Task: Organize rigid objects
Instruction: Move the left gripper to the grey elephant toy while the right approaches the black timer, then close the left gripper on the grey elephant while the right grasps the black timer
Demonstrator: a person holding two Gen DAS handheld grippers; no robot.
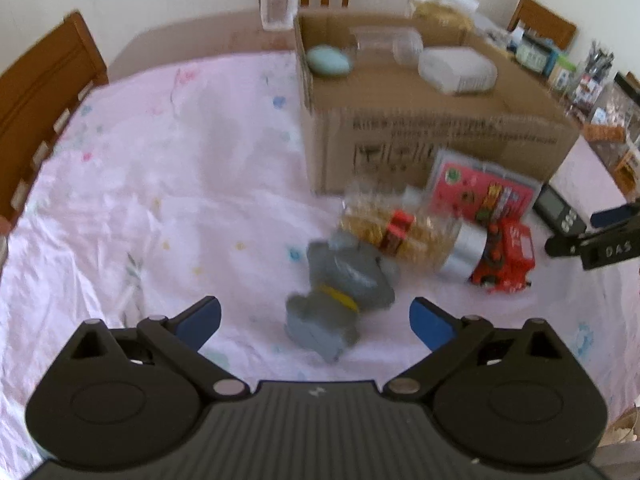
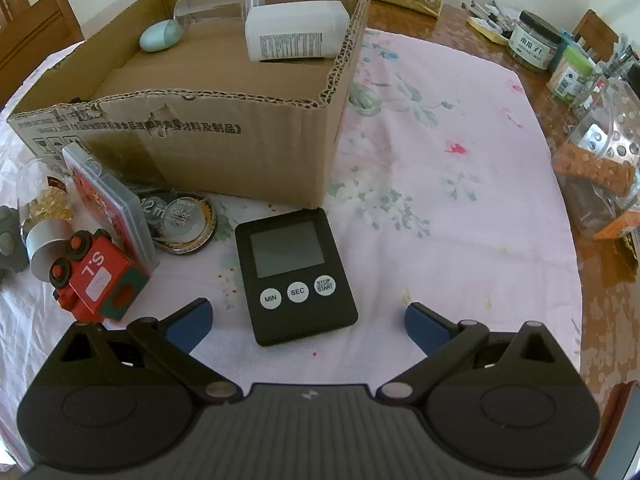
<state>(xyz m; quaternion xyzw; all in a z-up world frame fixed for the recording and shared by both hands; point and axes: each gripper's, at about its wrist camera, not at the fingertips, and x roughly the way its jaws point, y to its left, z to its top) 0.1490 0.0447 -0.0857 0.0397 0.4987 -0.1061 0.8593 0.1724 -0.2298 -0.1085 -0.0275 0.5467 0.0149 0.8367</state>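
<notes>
1. Black flat digital timer (image 2: 295,276) lies face-up on the counter (image 2: 440,168), before the brown cardboard box (image 2: 208,148), awaiting boxing.
2. Right claw (image 2: 306,320) spread wide, empty, lined up on the timer.
3. Left claw (image 1: 316,320) spread, empty, facing the grey toy figure (image 1: 340,292).

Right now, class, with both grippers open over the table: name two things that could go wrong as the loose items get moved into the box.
The right gripper straddles the flat black timer; lying flush on the cloth, it may slip from the pads. The left gripper faces the grey toy, which touches the capsule jar, so lifting it could set the jar rolling.
</notes>
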